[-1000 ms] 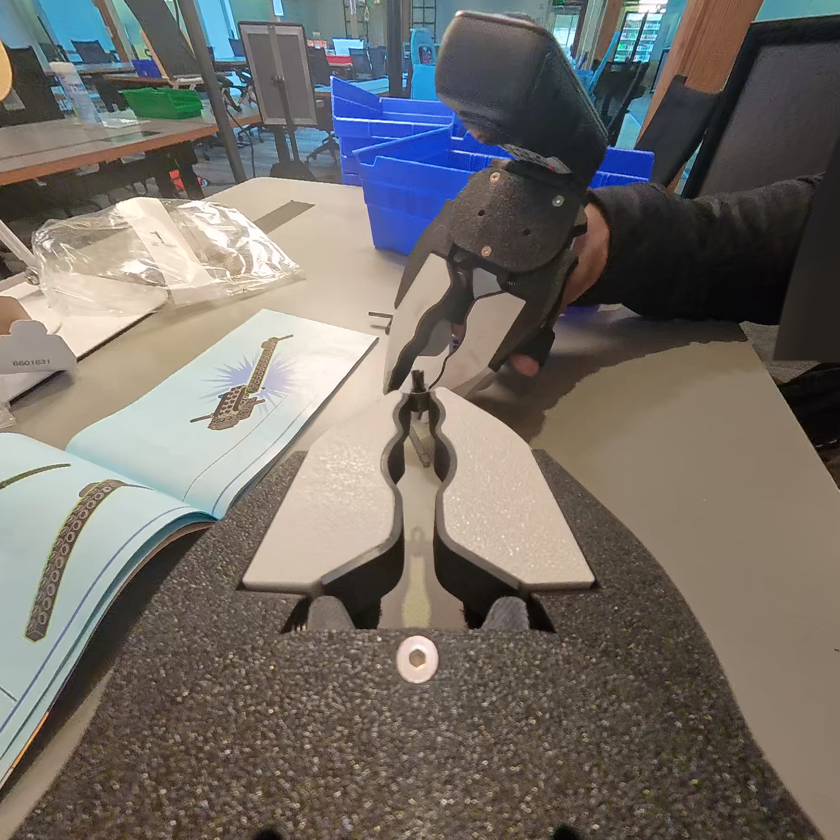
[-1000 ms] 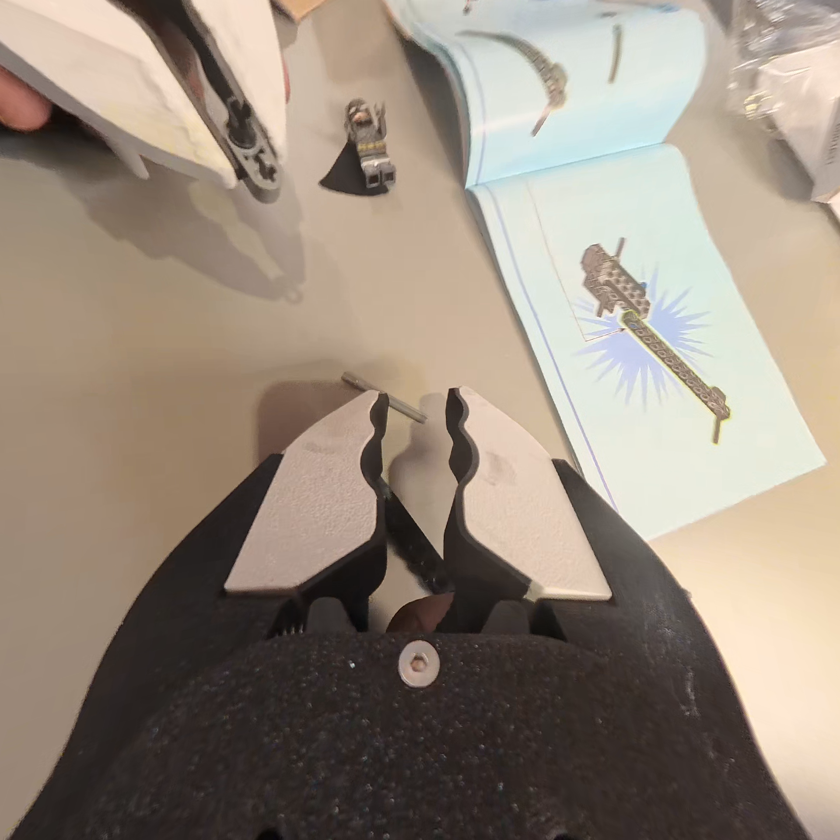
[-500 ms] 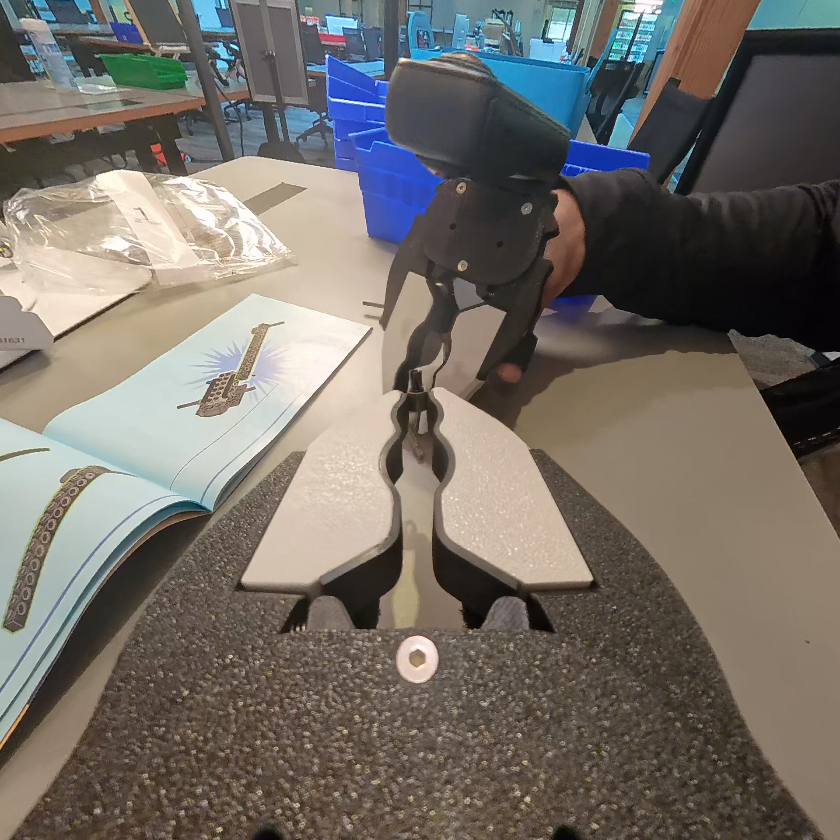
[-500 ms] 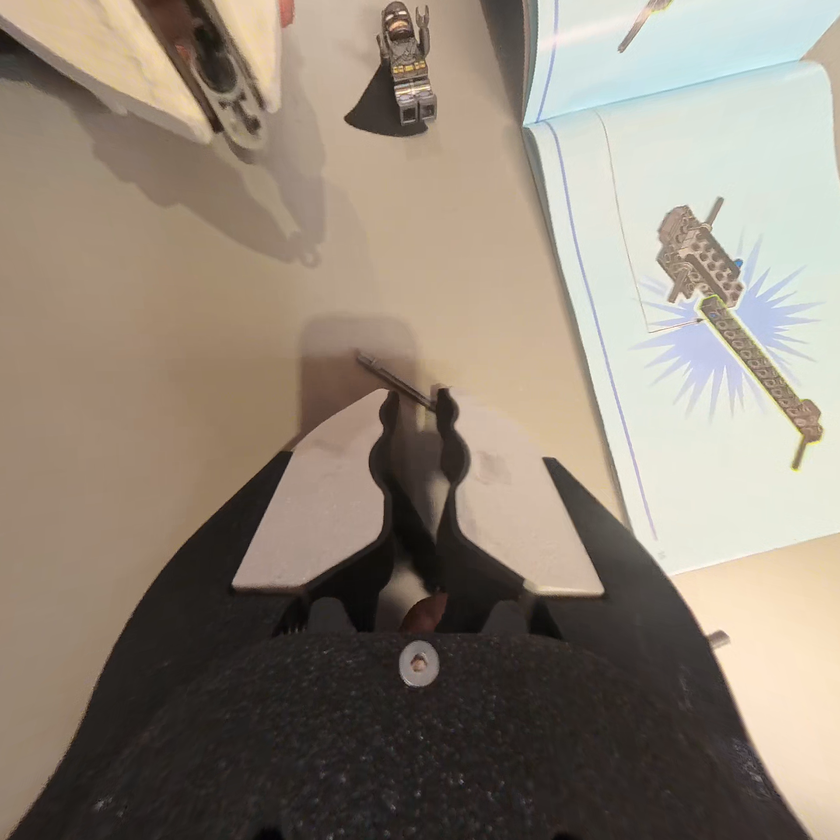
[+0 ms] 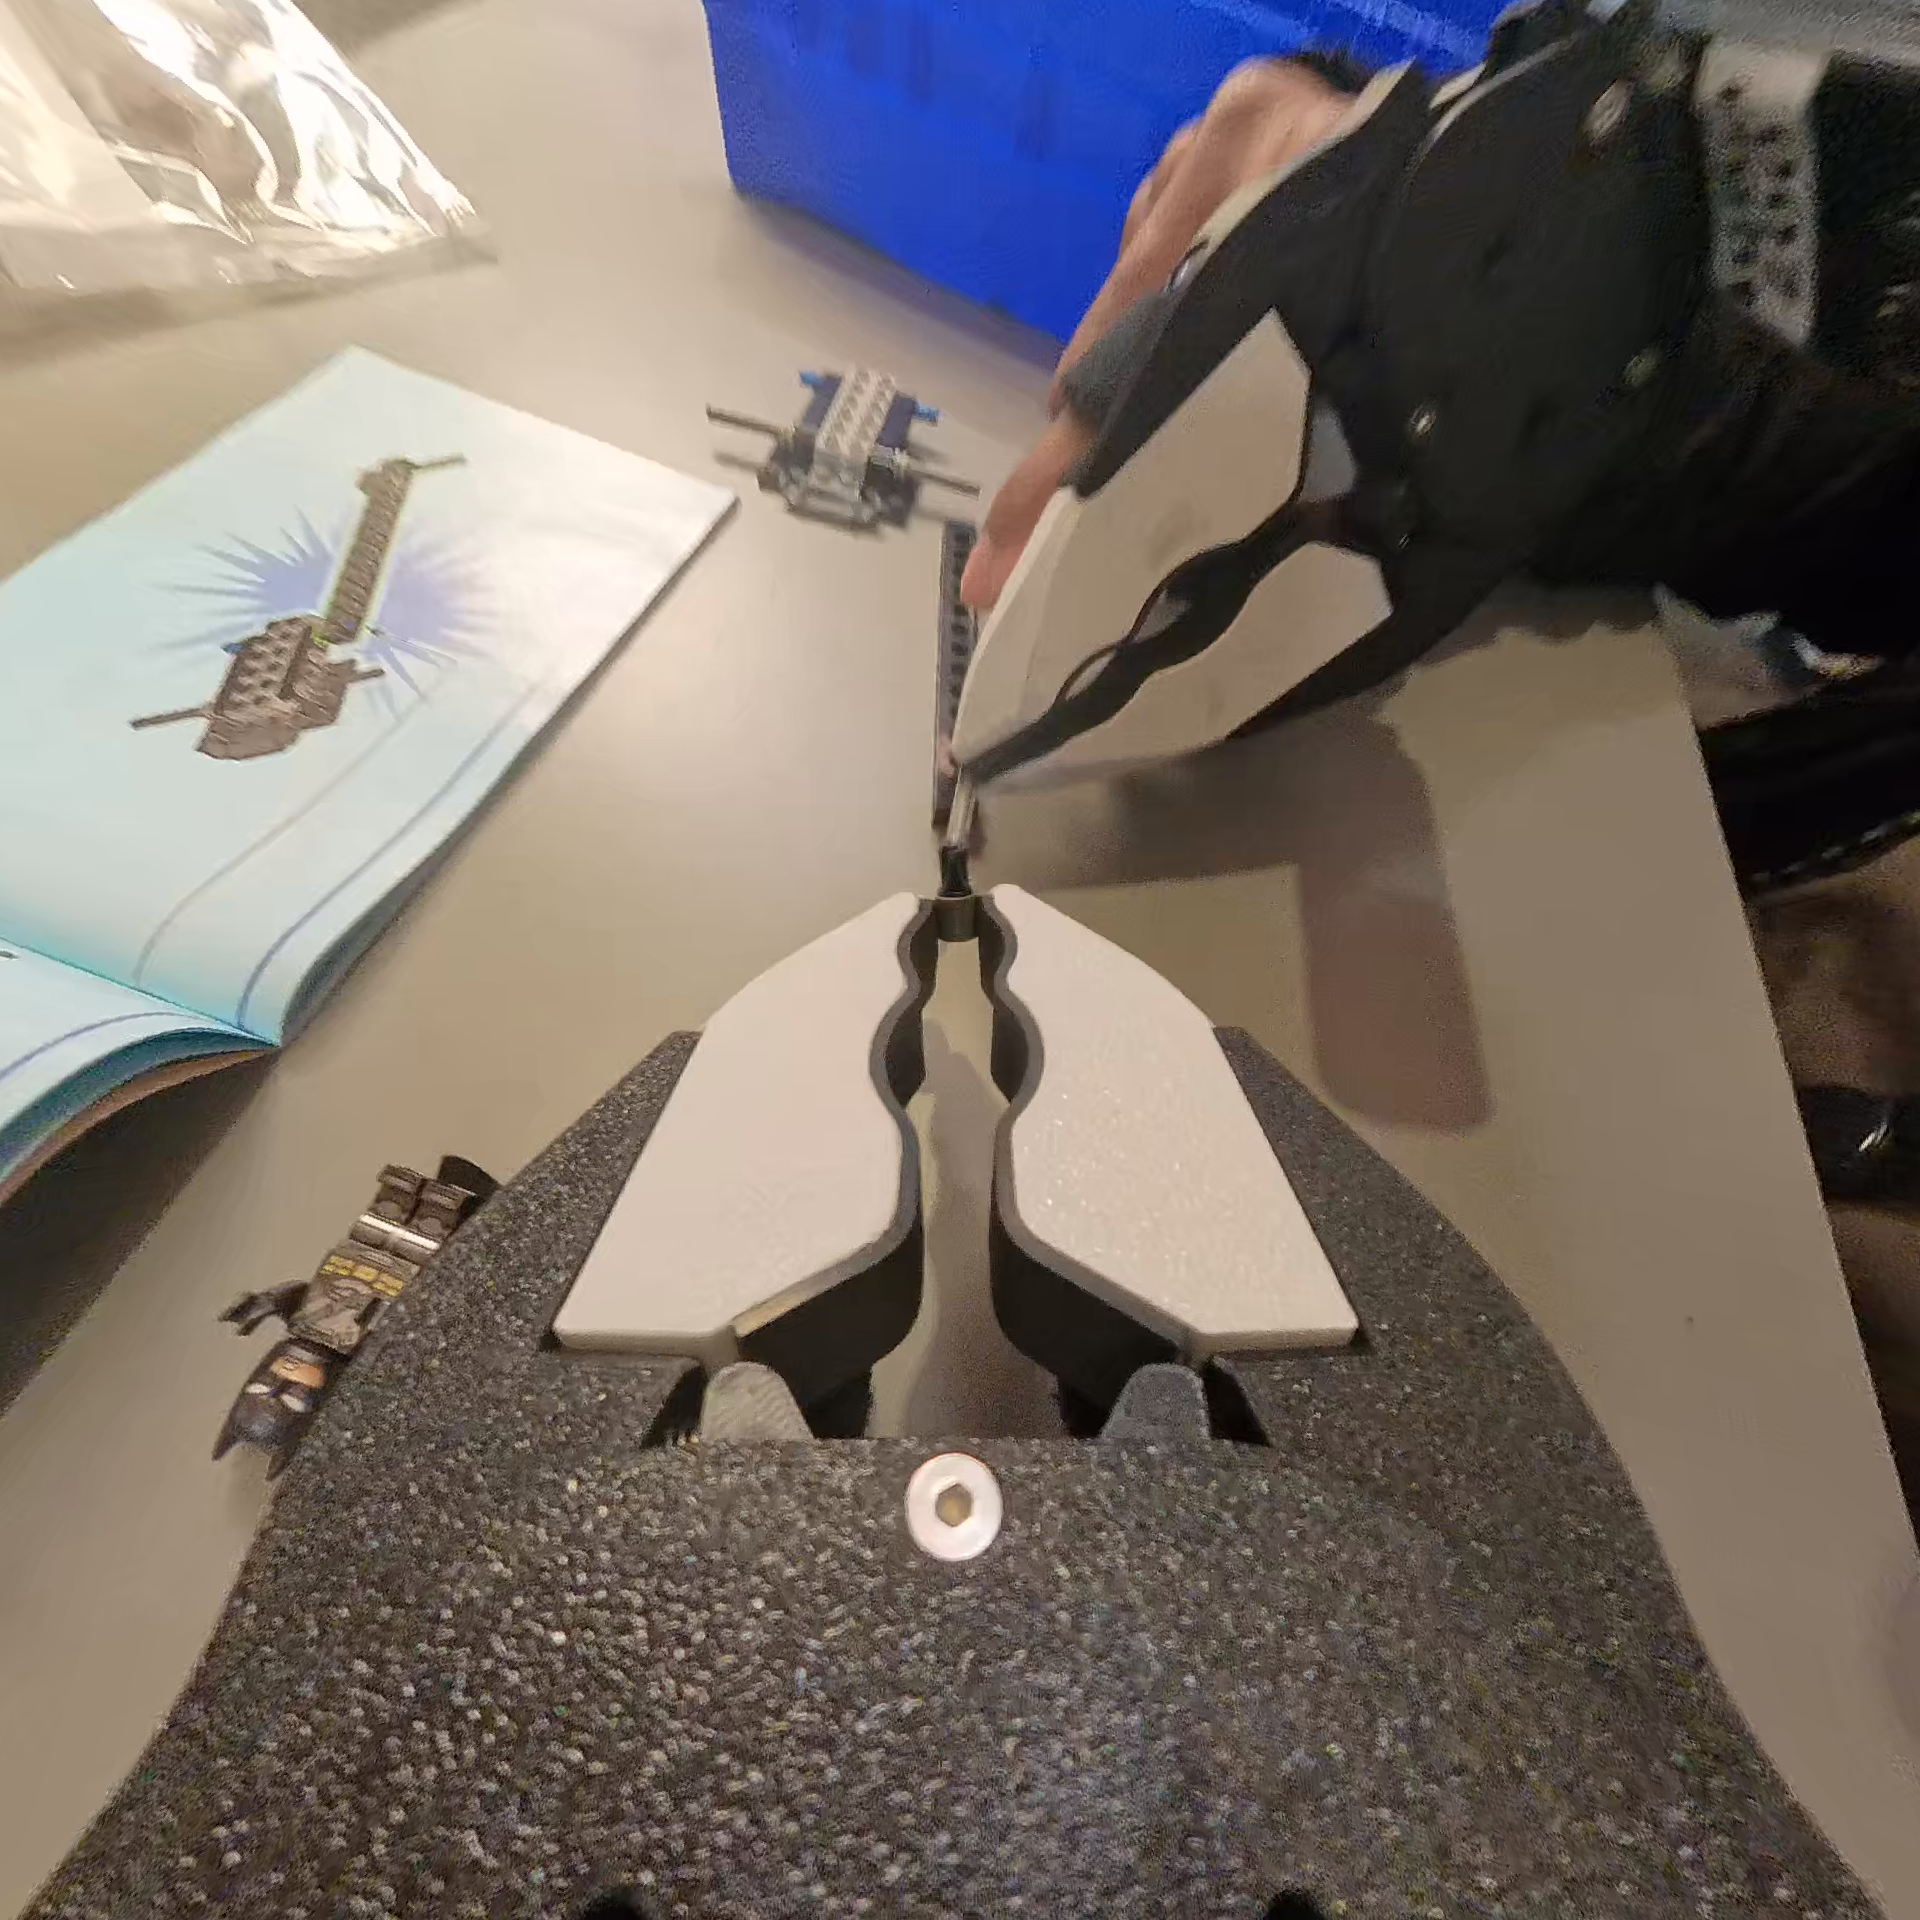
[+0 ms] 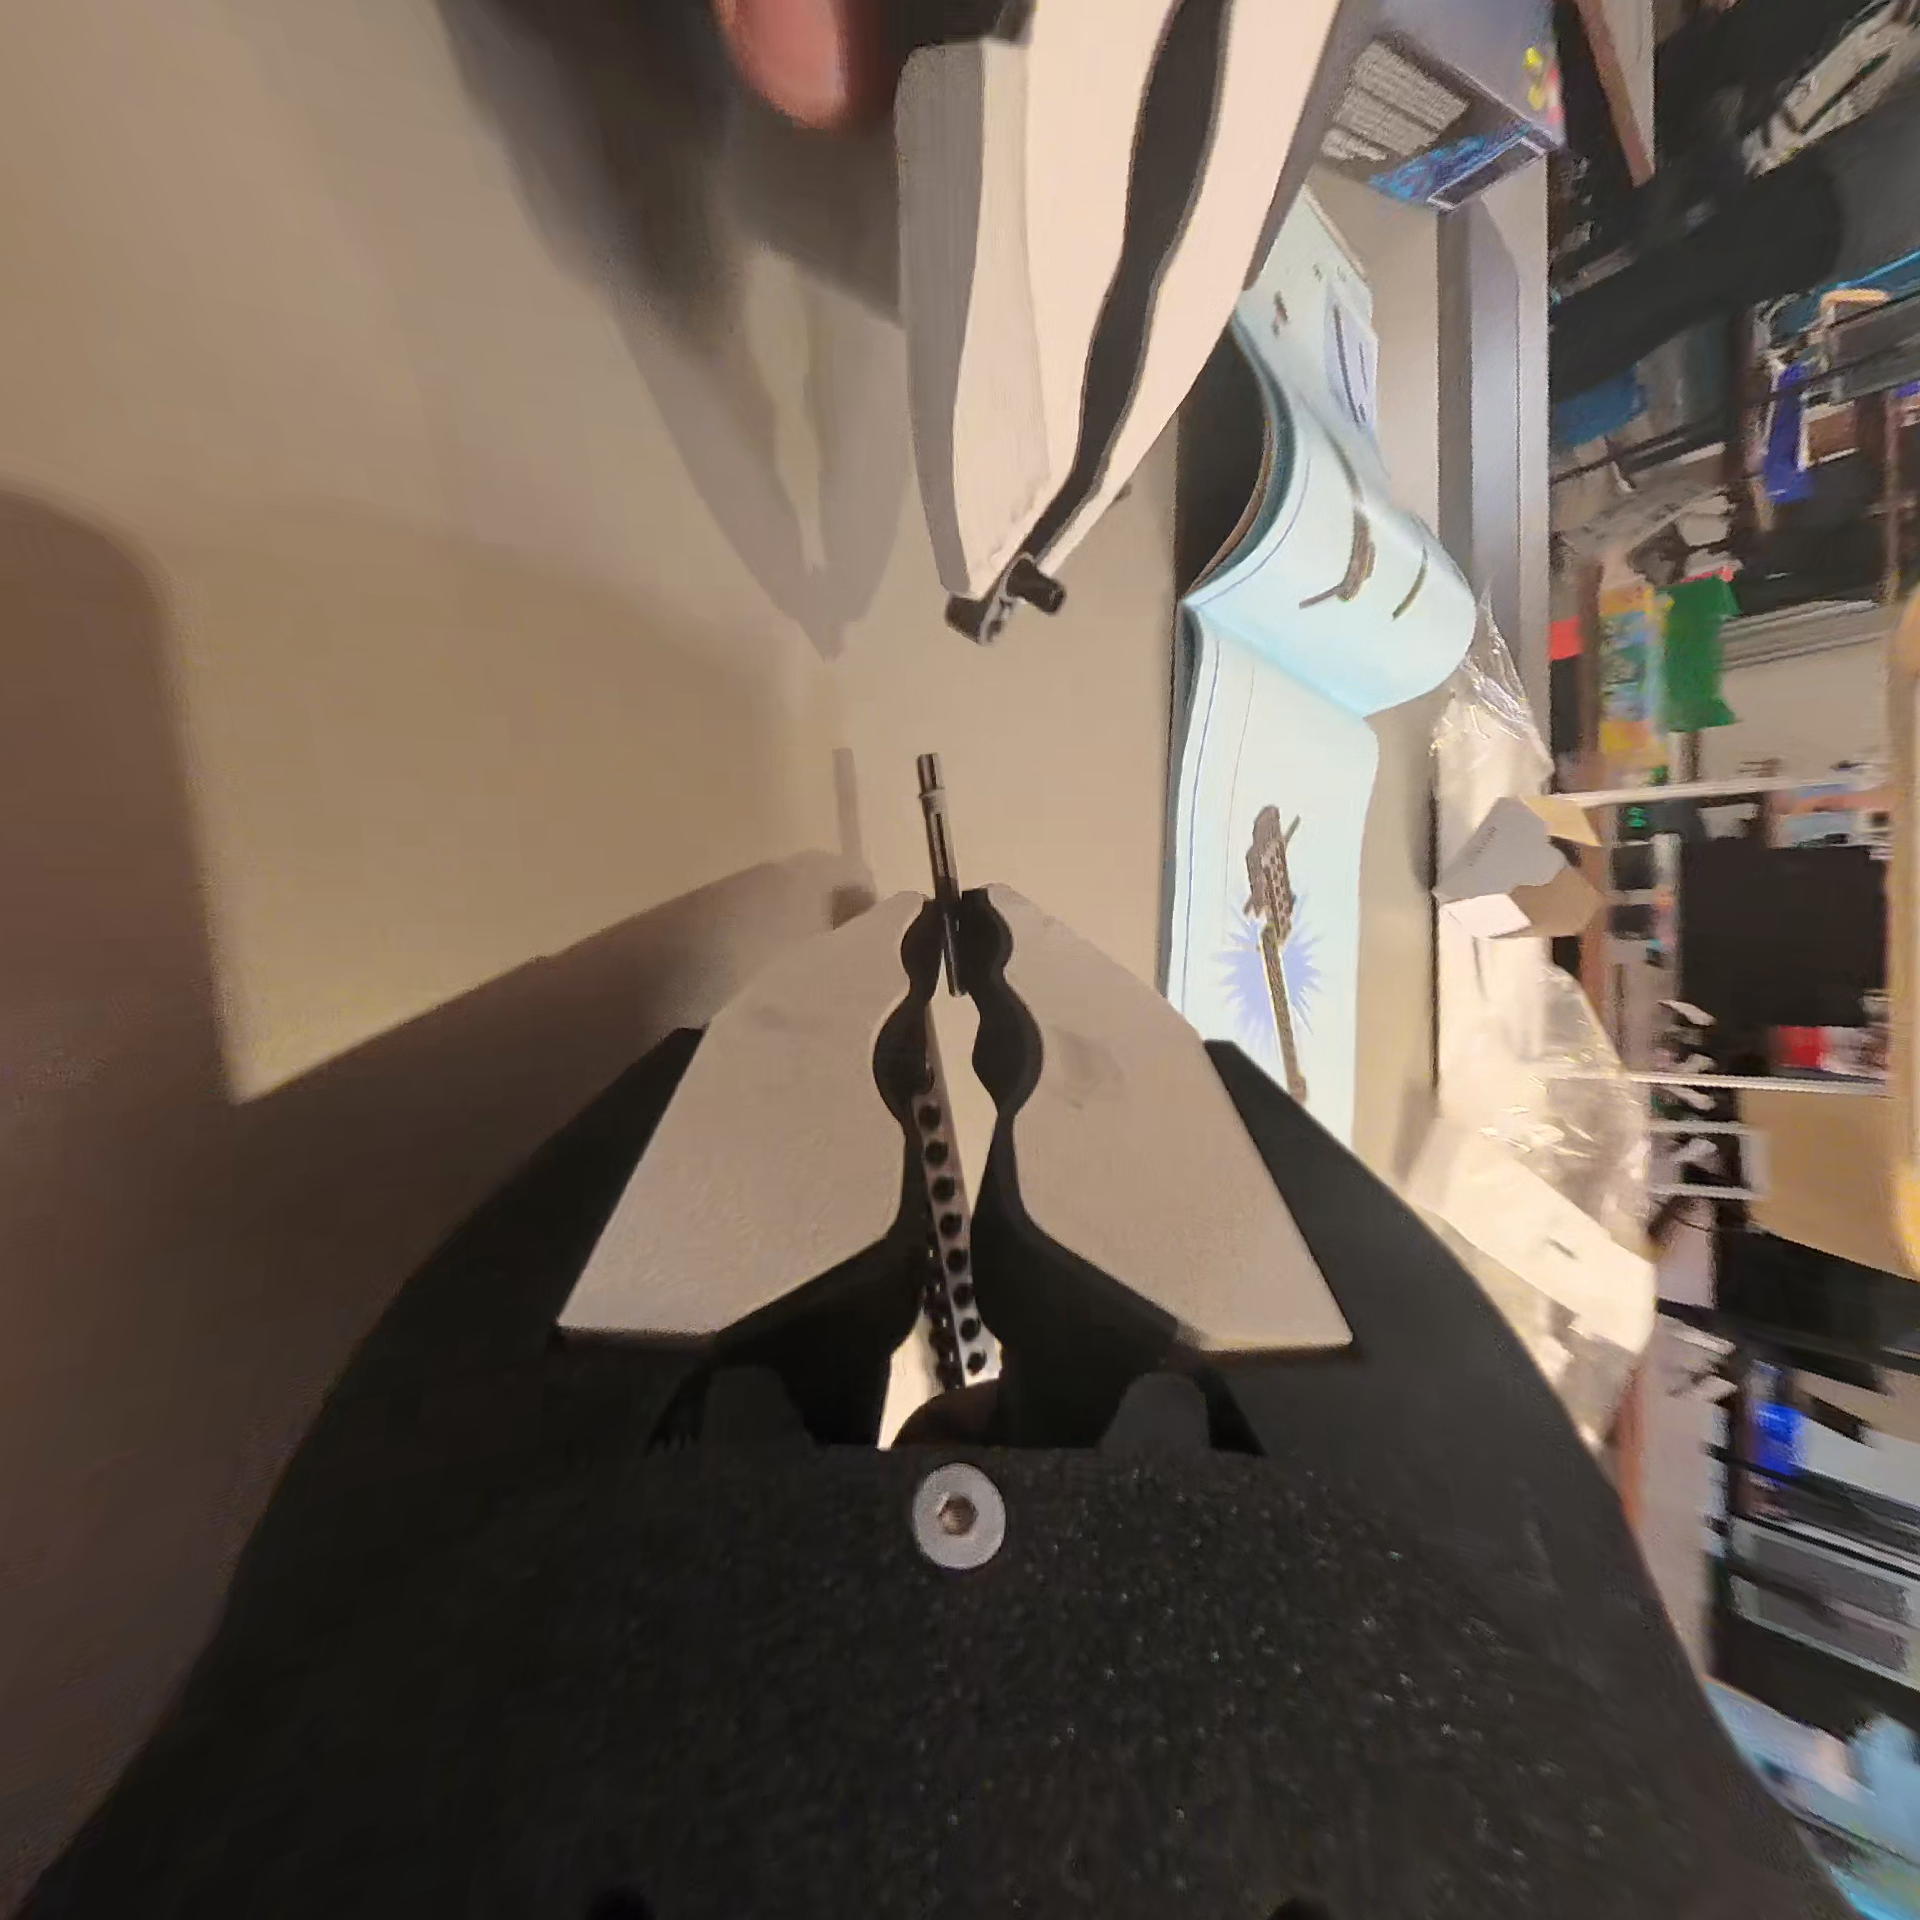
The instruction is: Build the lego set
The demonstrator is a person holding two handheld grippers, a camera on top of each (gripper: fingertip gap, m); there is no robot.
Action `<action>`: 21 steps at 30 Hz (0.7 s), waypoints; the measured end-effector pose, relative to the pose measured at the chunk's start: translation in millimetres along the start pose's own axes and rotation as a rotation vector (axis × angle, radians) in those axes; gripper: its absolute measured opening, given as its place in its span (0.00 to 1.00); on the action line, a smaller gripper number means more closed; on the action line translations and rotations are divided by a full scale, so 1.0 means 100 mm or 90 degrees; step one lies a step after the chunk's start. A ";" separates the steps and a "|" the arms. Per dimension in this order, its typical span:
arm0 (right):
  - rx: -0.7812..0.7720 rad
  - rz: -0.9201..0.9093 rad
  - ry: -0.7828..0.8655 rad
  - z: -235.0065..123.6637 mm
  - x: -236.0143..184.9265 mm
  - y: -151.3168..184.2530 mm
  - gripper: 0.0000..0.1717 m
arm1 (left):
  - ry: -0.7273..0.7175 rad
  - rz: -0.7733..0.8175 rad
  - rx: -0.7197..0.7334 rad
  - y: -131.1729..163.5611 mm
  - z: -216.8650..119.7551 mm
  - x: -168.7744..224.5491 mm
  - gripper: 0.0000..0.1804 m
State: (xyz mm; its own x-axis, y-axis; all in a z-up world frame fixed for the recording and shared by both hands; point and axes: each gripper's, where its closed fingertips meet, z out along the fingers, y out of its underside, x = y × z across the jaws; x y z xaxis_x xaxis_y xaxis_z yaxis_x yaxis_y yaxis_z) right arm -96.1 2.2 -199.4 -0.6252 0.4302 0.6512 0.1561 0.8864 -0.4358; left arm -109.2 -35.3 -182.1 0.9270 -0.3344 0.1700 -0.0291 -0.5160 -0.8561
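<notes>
My left gripper [image 5: 954,906] is shut on a small dark connector piece [image 5: 954,928], pinched at its fingertips just above the grey table [image 5: 727,831]. My right gripper [image 6: 958,906] is shut on a thin dark axle [image 6: 932,821] that sticks out past its tips. In the left wrist view the right gripper [image 5: 966,753] comes in from the upper right and its axle [image 5: 961,805] points at the connector, almost touching it. In the right wrist view the left gripper [image 6: 1003,587] hangs from the top with the connector [image 6: 987,613], a short way from the axle's tip.
A long grey beam with holes [image 5: 956,623] lies on the table under the right gripper. A small grey and blue assembly [image 5: 852,447], an open light-blue booklet [image 5: 312,644], a dark minifigure [image 5: 343,1299], a blue bin [image 5: 935,135] and a clear plastic bag [image 5: 187,135] lie around.
My right gripper closed on the axle lying on the table, lifted it and turned it toward the left gripper. My left gripper tilted downward, keeping hold of the connector.
</notes>
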 end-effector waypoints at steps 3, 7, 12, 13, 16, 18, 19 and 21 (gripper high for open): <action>-0.065 -0.066 0.026 -0.06 -0.07 0.09 0.02 | 0.016 0.007 -0.065 0.15 0.06 0.08 0.04; -0.094 -0.097 0.003 -0.17 -0.21 0.09 0.02 | 0.038 0.004 -0.098 0.19 0.17 0.19 0.04; -0.075 -0.126 0.005 -0.25 -0.25 -0.06 0.02 | 0.052 0.042 -0.126 0.23 0.25 0.31 0.04; -0.072 -0.131 0.007 -0.26 -0.26 -0.08 0.02 | 0.056 0.049 -0.130 0.24 0.26 0.33 0.04; -0.072 -0.146 0.011 -0.27 -0.29 -0.12 0.02 | 0.071 0.070 -0.131 0.25 0.25 0.40 0.04; -0.073 -0.161 0.017 -0.28 -0.30 -0.15 0.02 | 0.071 0.075 -0.129 0.25 0.25 0.41 0.04; -0.074 -0.167 0.019 -0.29 -0.31 -0.16 0.02 | 0.071 0.076 -0.128 0.25 0.25 0.41 0.04; -0.074 -0.176 0.022 -0.30 -0.31 -0.17 0.02 | 0.071 0.075 -0.125 0.24 0.25 0.41 0.04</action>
State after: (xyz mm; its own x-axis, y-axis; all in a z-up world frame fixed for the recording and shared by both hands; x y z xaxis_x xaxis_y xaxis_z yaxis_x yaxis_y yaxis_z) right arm -56.7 -21.0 -193.7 -0.6296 0.1735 0.7573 0.0707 0.9835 -0.1665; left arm -62.8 -42.2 -207.8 0.8661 -0.4807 0.1373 -0.2167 -0.6085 -0.7634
